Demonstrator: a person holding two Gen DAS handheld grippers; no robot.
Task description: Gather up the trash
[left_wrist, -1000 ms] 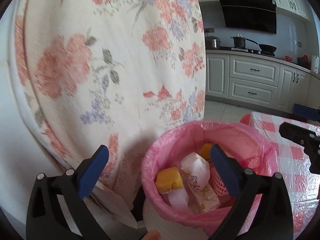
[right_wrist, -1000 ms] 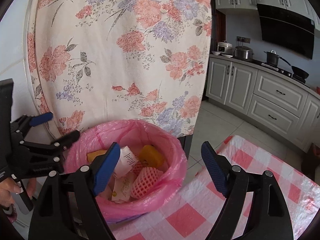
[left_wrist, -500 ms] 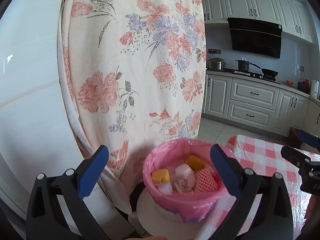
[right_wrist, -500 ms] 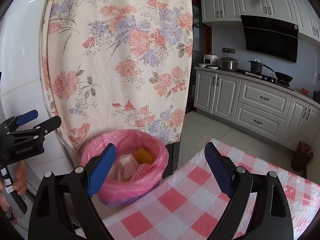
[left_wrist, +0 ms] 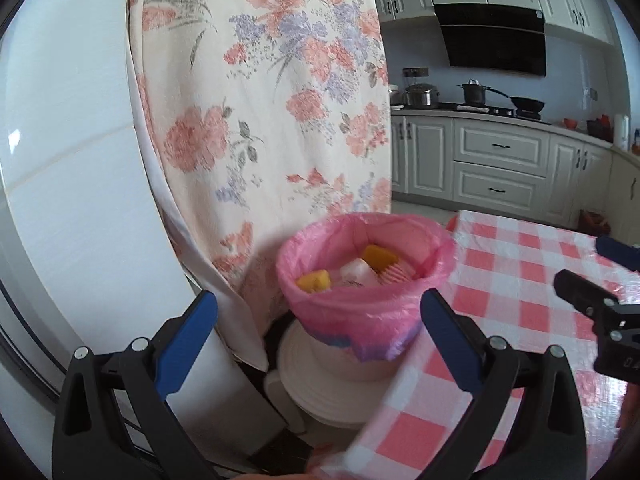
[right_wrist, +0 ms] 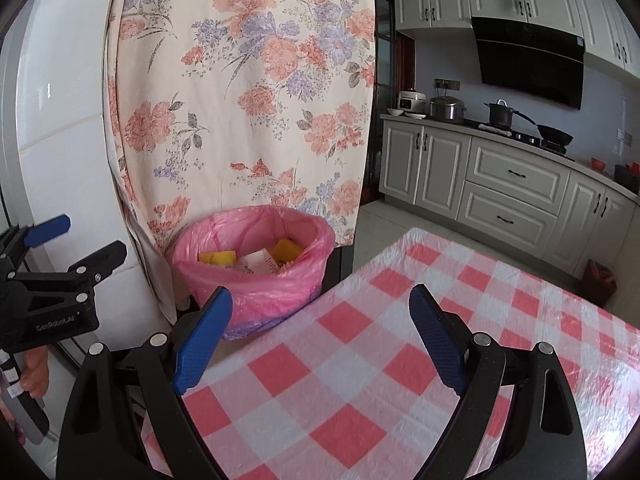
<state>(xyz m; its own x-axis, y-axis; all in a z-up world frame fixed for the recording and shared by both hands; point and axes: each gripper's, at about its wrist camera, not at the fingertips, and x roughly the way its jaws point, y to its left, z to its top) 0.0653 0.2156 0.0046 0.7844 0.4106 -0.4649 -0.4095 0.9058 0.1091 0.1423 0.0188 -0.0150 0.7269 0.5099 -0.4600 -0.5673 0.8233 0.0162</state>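
Note:
A trash bin with a pink bag (left_wrist: 362,276) (right_wrist: 256,264) stands on a white stool beside the table corner. Inside lie yellow pieces (left_wrist: 314,280) (right_wrist: 218,258), a white printed wrapper (left_wrist: 358,270) (right_wrist: 262,266) and pink foam netting (left_wrist: 394,274). My left gripper (left_wrist: 318,318) is open and empty, back from the bin. My right gripper (right_wrist: 320,312) is open and empty over the checked tablecloth (right_wrist: 360,360), with the bin ahead to its left. Each gripper shows at the edge of the other's view.
A floral cloth (left_wrist: 260,100) hangs behind the bin over a white fridge (left_wrist: 72,180). The red and white checked table (left_wrist: 500,320) fills the right. White kitchen cabinets (right_wrist: 500,184), pots on a stove and a black hood stand far behind.
Both grippers have drawn back from the bin, which now looks smaller and farther. More of the checked table and the fridge has come into view. Both stay empty.

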